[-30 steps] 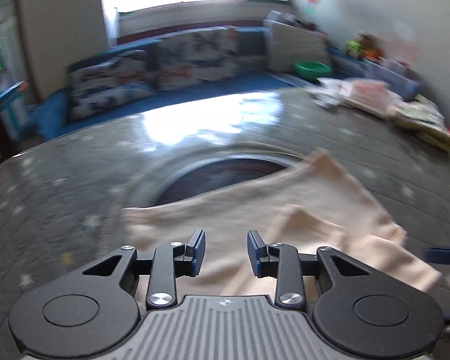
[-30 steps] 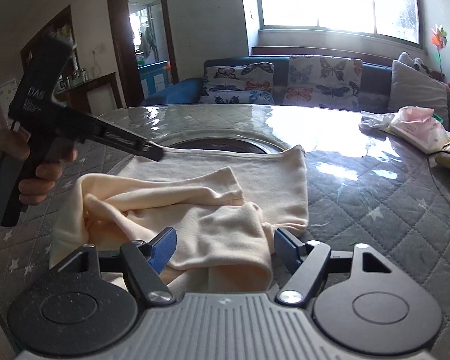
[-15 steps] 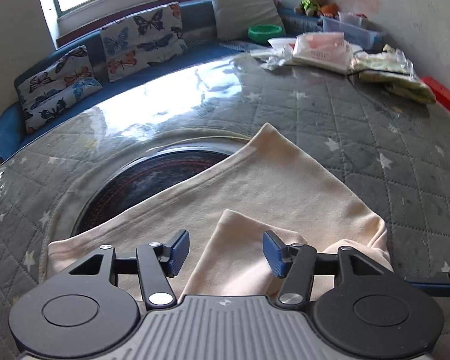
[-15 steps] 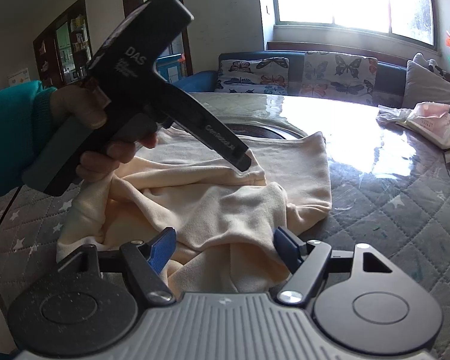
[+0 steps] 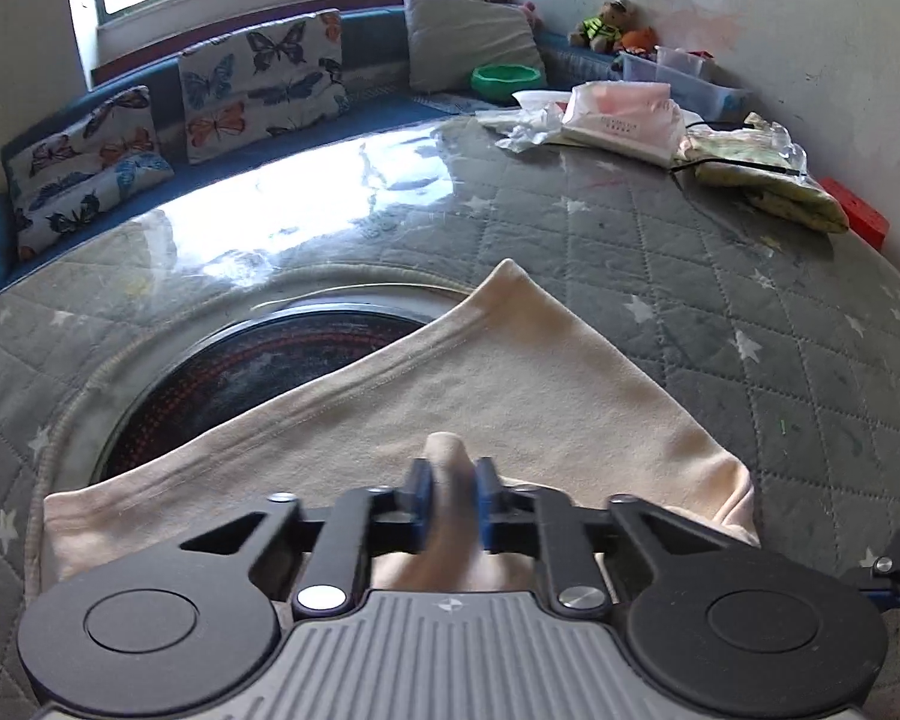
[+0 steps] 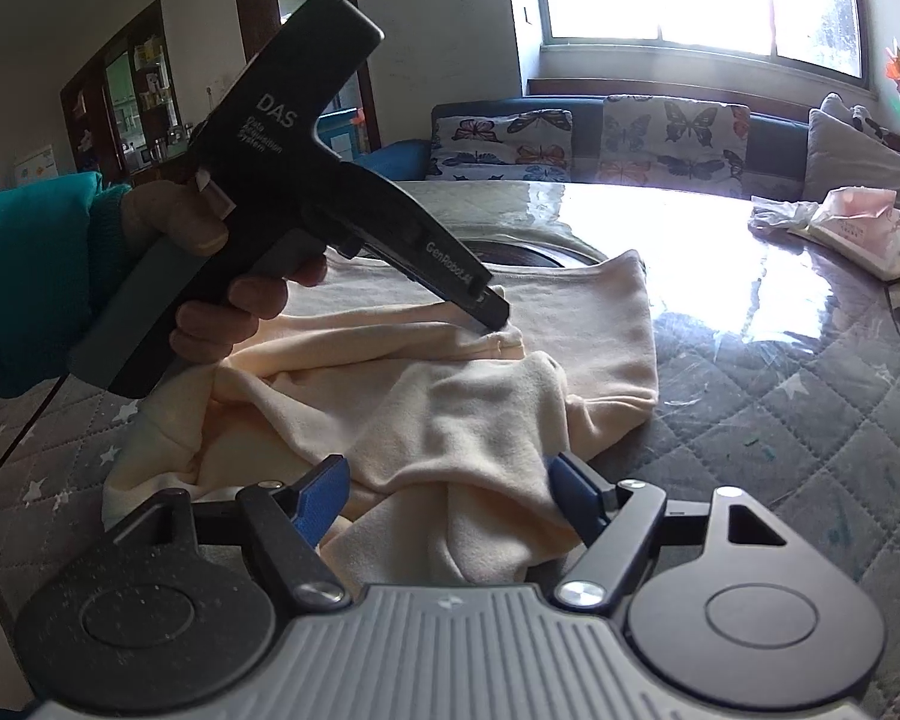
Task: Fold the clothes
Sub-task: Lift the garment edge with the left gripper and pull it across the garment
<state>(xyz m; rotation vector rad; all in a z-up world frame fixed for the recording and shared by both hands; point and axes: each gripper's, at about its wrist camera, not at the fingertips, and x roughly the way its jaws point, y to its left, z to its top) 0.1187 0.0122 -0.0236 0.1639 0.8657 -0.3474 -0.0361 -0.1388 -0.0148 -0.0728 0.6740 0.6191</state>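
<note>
A cream garment (image 5: 510,396) lies rumpled on the grey quilted table cover (image 5: 720,276), partly over a dark round inset (image 5: 258,366). My left gripper (image 5: 450,498) is closing its jaws, and its blue pads pinch a raised fold of the cloth. In the right wrist view the left gripper (image 6: 492,315) points steeply down onto a sleeve edge of the garment (image 6: 450,408), held by a hand in a teal sleeve (image 6: 24,276). My right gripper (image 6: 450,492) stands open at the garment's near edge, with a bunched fold lying loose between its fingers.
Plastic-wrapped packets (image 5: 618,120) and a floral bundle (image 5: 768,180) lie at the table's far right, beside a red box (image 5: 858,219). A blue sofa with butterfly cushions (image 5: 264,78) and a green bowl (image 5: 504,78) runs behind the table. Quilted cover shows right of the garment.
The left gripper came down onto the sleeve fold and its jaws went from wide apart to pinching the cloth. The right gripper has hardly moved.
</note>
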